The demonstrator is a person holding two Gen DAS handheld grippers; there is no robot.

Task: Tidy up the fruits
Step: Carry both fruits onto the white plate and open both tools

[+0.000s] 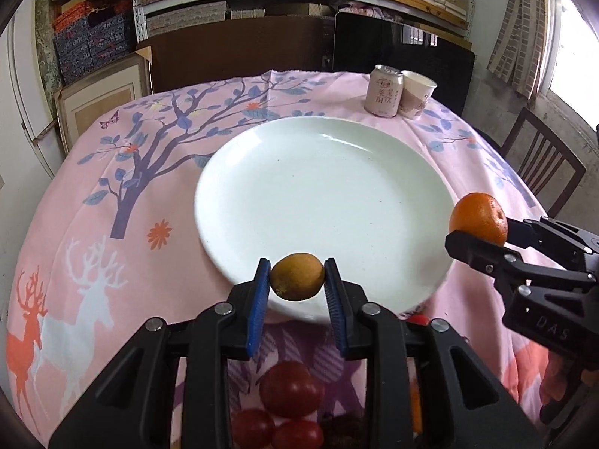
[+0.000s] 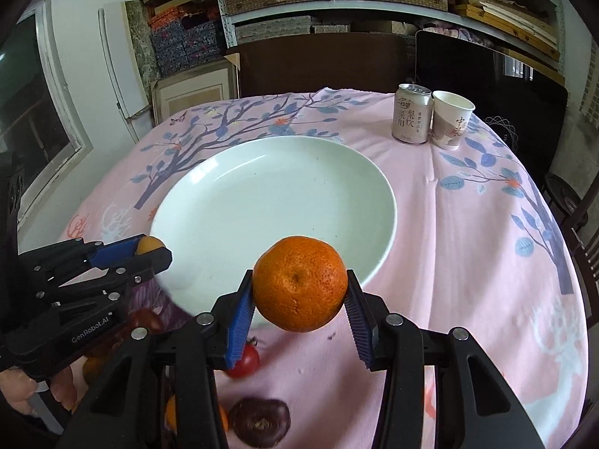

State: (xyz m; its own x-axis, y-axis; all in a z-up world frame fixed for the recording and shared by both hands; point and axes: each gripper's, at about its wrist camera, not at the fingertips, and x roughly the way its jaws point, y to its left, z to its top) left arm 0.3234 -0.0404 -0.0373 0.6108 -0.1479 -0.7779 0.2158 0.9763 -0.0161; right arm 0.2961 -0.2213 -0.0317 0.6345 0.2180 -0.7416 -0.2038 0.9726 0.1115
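Note:
My left gripper [image 1: 297,278] is shut on a small yellow-brown fruit [image 1: 297,276], held just over the near rim of the white plate [image 1: 322,183]. In the right wrist view that same left gripper [image 2: 149,249] reaches in from the left, with the small fruit [image 2: 147,244] between its blue pads. My right gripper [image 2: 299,288] is shut on an orange mandarin [image 2: 300,282], above the plate's [image 2: 262,187] near right rim. From the left wrist view, the right gripper [image 1: 477,232] holds the mandarin [image 1: 479,217] at the plate's right side. The plate holds no fruit.
Red tomatoes [image 1: 292,389] lie on the pink cloth under my left gripper. A tomato [image 2: 245,362], a dark brown fruit [image 2: 260,424] and an orange one [image 2: 170,411] lie near the front edge. A drink can [image 2: 411,114] and paper cup [image 2: 451,119] stand at the far right. A chair [image 1: 543,161] stands right of the table.

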